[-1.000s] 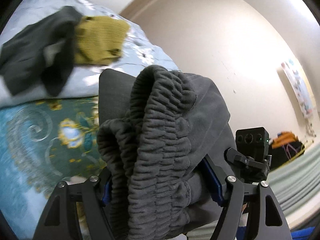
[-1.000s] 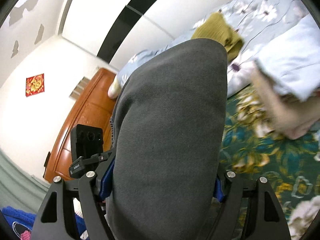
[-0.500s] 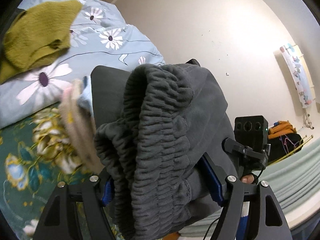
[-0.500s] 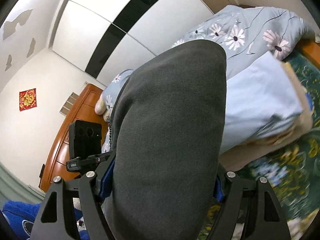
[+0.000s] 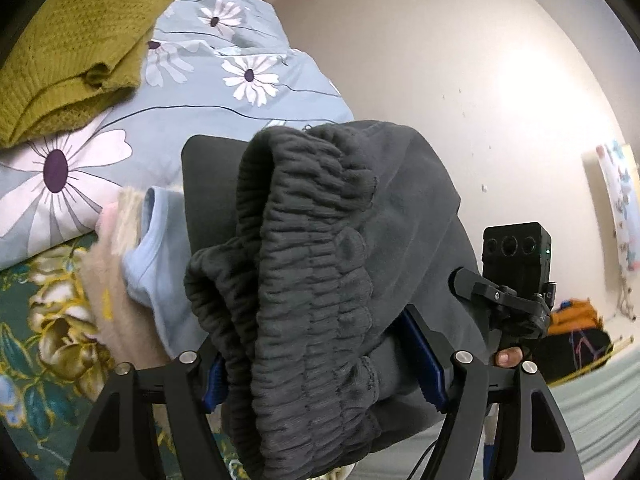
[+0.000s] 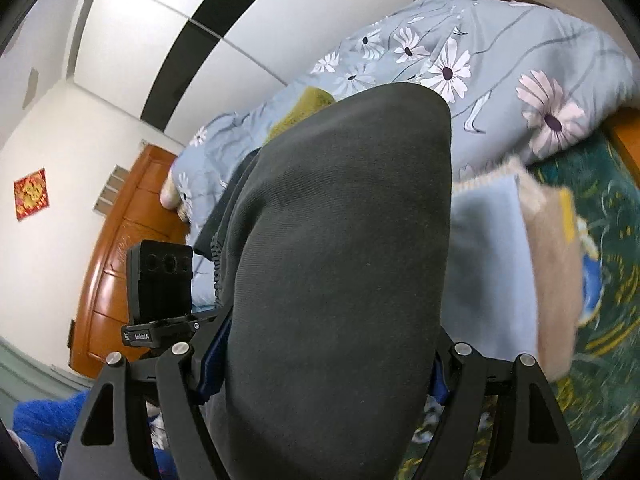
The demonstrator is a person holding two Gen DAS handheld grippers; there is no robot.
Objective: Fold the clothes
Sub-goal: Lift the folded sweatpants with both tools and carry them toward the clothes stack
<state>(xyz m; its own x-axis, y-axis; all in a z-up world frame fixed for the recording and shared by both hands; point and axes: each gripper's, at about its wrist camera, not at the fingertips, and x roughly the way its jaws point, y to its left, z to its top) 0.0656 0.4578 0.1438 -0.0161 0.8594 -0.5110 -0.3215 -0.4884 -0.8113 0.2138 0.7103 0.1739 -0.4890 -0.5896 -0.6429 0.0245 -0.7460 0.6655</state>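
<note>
Both tongs were clamped on one dark grey fleece garment with a ribbed elastic waistband [image 5: 320, 300], held up in front of the cameras above the bed. Through the left wrist camera, the left gripper [image 5: 324, 372] pinched the bunched waistband, which bulged over and hid its fingertips. Through the right wrist camera, the right gripper [image 6: 320, 368] squeezed a smooth folded stretch of the same garment [image 6: 340, 260], which filled the middle of the view.

Just behind the held cloth lay a folded pale blue top [image 6: 488, 264] on a beige fuzzy garment [image 6: 552, 272]; both were blurred. They rested on a dark green bedspread with yellow flowers [image 6: 608, 240]. Further back sat a light blue quilt printed with white daisies [image 5: 224, 80], carrying an olive-green knitted sweater [image 5: 72, 48]. A fingertip [image 5: 507, 358] showed beside the left gripper's frame. An orange-brown wooden headboard [image 6: 120, 256] stood at the far edge.
</note>
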